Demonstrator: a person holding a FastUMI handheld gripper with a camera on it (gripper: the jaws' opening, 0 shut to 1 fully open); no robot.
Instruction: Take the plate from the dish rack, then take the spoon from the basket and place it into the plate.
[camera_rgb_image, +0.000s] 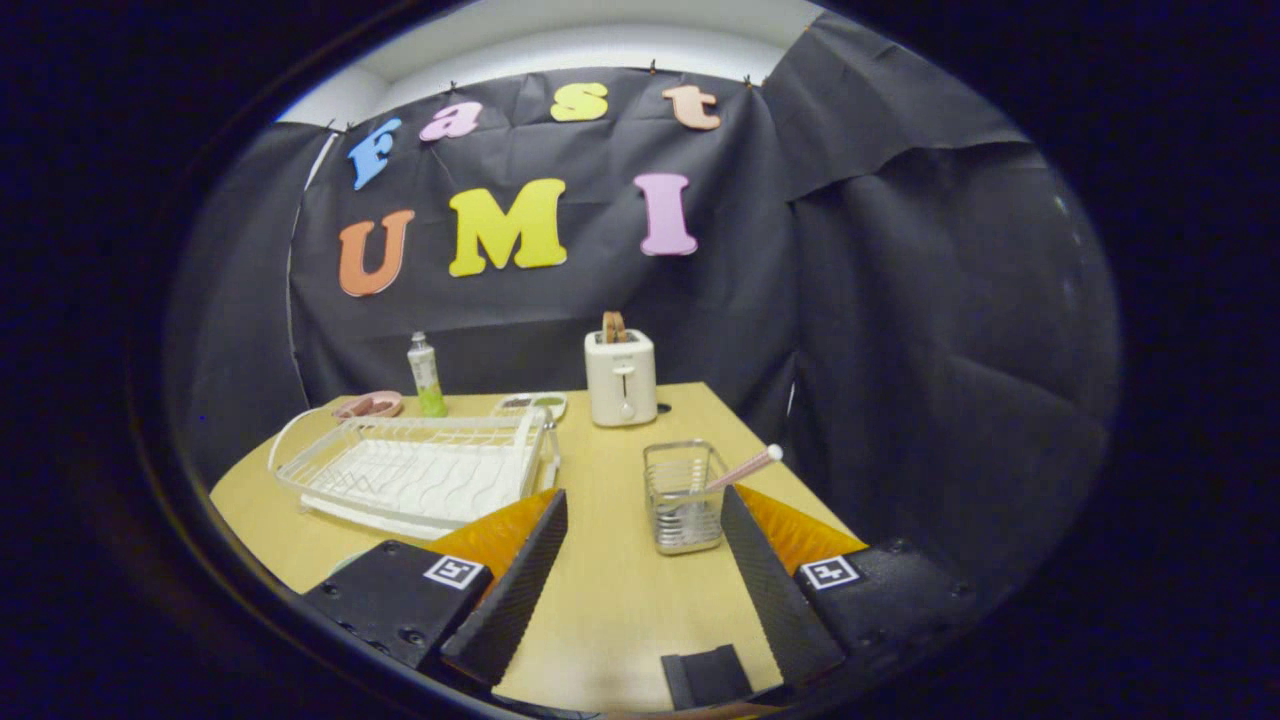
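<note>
Plate not identifiable for certain: white wire dish rack at left on the pale wooden tabletop looks bare, with only a pink shallow dish just behind its far edge. Pink-handled spoon standing tilted in the clear square basket, handle leaning right, just ahead of the right finger. Gripper hovering above the near tabletop, jaws spread wide, pinching nothing. White toaster and a green-based tube farther back. Likely risks: knocking the light basket over when reaching for the slanted handle; losing a thin handle from a poorly centred pinch.
</note>
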